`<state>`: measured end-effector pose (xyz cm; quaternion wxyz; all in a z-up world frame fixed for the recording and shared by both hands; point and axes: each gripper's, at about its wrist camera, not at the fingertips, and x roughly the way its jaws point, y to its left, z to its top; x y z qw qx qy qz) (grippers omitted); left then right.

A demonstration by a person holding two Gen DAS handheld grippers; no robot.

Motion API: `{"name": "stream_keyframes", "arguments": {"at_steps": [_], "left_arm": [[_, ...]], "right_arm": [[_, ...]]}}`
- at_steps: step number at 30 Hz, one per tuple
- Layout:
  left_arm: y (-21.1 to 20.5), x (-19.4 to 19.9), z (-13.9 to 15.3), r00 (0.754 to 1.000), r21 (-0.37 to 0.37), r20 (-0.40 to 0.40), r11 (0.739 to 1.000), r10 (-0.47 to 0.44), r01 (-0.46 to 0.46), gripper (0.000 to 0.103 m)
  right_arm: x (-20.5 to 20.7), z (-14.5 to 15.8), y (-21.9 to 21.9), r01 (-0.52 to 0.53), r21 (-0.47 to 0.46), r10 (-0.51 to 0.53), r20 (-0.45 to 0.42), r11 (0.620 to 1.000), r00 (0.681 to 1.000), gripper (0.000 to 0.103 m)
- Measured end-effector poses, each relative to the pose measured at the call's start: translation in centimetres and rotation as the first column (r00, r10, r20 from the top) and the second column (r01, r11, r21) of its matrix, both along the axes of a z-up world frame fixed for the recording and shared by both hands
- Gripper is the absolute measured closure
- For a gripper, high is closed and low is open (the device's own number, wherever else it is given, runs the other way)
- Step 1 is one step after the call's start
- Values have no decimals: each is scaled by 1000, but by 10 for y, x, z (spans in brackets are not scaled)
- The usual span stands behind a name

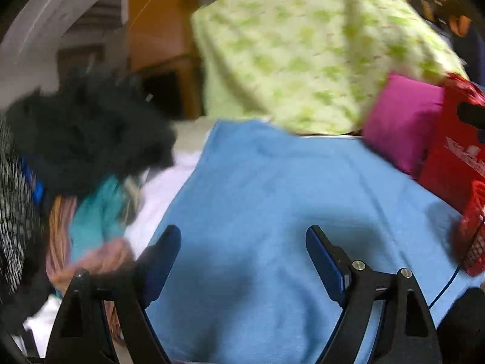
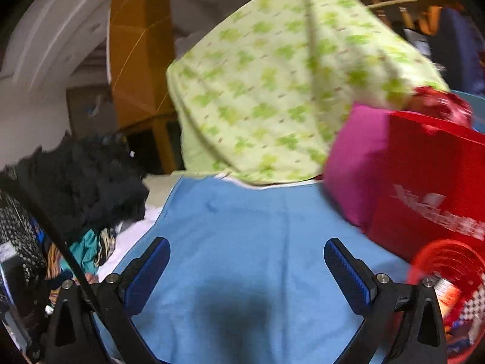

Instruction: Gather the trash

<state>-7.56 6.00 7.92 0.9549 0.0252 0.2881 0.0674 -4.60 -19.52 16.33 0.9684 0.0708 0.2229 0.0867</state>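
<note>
Left gripper [image 1: 242, 242]: you've got it tipped down over the blue cloth [image 1: 272, 197], jaws spread wide, nothing between them.
Right gripper [image 2: 247, 253]: same deal, angled down at that blue cloth [image 2: 242, 227], jaws wide and empty.
Trash basket [image 2: 448, 273]: red mesh one at your lower right, just beside the right gripper's finger; packets and wrappers [image 2: 451, 297] sit inside it. In the left view only its edge [image 1: 473, 242] shows.
Red bag [image 2: 424, 182]: stands right behind the basket, white lettering on it, too blurred to read.
Pink cushion [image 2: 354, 176]: tucked against the red bag's left side.
Green-print pillow [image 2: 272, 91]: leaning up behind the blue cloth.
Clothes pile [image 1: 85, 139]: dark heap off to your left.
</note>
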Motion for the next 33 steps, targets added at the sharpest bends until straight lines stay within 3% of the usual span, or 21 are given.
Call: {"name": "stream_keyframes", "arguments": {"at_steps": [5, 9, 14, 19, 27, 33], "left_arm": [[33, 29, -27, 993, 6, -36, 994, 110, -110, 18], [39, 47, -52, 989, -27, -65, 991, 130, -132, 18], [17, 49, -67, 996, 32, -82, 999, 28, -26, 18], [-7, 39, -73, 995, 113, -61, 990, -81, 87, 18], [-7, 38, -77, 986, 114, -69, 981, -150, 157, 18], [-1, 35, -77, 984, 78, -70, 982, -166, 171, 18]], "right_arm": [[40, -22, 41, 6, 28, -4, -64, 1000, 998, 0], [70, -54, 47, 70, -26, -73, -160, 997, 984, 0], [110, -87, 36, 177, -77, -191, -230, 981, 954, 0], [142, -122, 27, 242, -83, -256, -295, 967, 921, 0], [162, -171, 3, 372, -120, -390, -370, 920, 844, 0], [164, -183, -4, 411, -174, -446, -373, 895, 813, 0]]}}
